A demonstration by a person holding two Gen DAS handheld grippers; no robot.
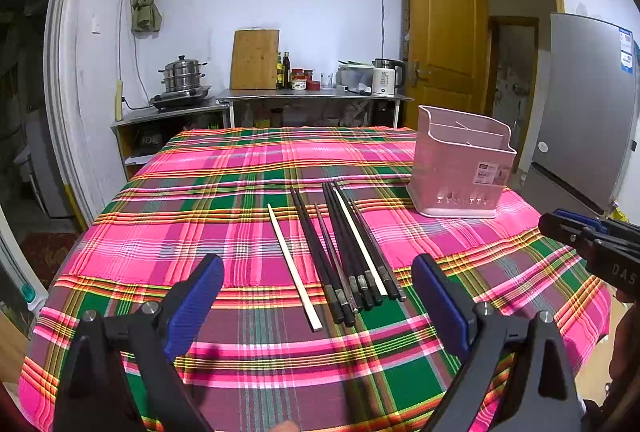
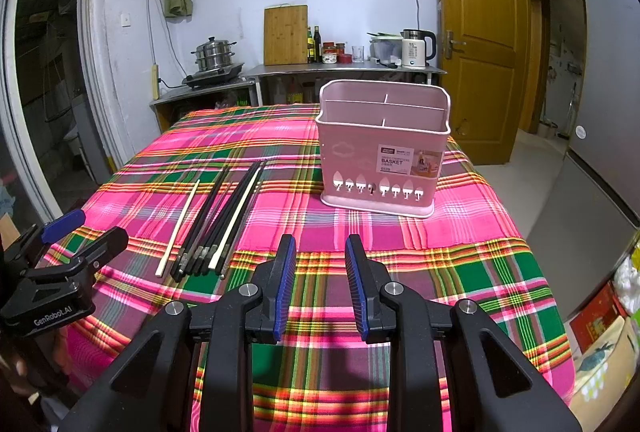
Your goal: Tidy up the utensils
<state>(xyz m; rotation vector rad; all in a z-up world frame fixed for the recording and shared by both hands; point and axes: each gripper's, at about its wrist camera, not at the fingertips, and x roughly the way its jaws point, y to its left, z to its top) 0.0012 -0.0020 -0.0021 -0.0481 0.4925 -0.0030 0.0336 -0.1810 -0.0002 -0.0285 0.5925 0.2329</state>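
The chopsticks (image 1: 344, 252) lie on the tabletop (image 1: 200, 192), long axes pointing away, directly ahead of the left claw (image 1: 318, 290), spread wide and nearer. The right claw (image 2: 320, 272), narrowly parted and empty, faces the basket (image 2: 380, 152).

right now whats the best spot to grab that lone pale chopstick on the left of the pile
Probably the pale chopstick near its thick near end, from above with the left gripper, jaws across its width. It lies flat on the tablecloth, clear of the dark chopsticks, so fingers fit either side.

Home kitchen, steamer pot (image 1: 183, 74) on burner, cutting board (image 1: 255, 59), kettle (image 1: 387, 76), fridge (image 1: 584, 104)
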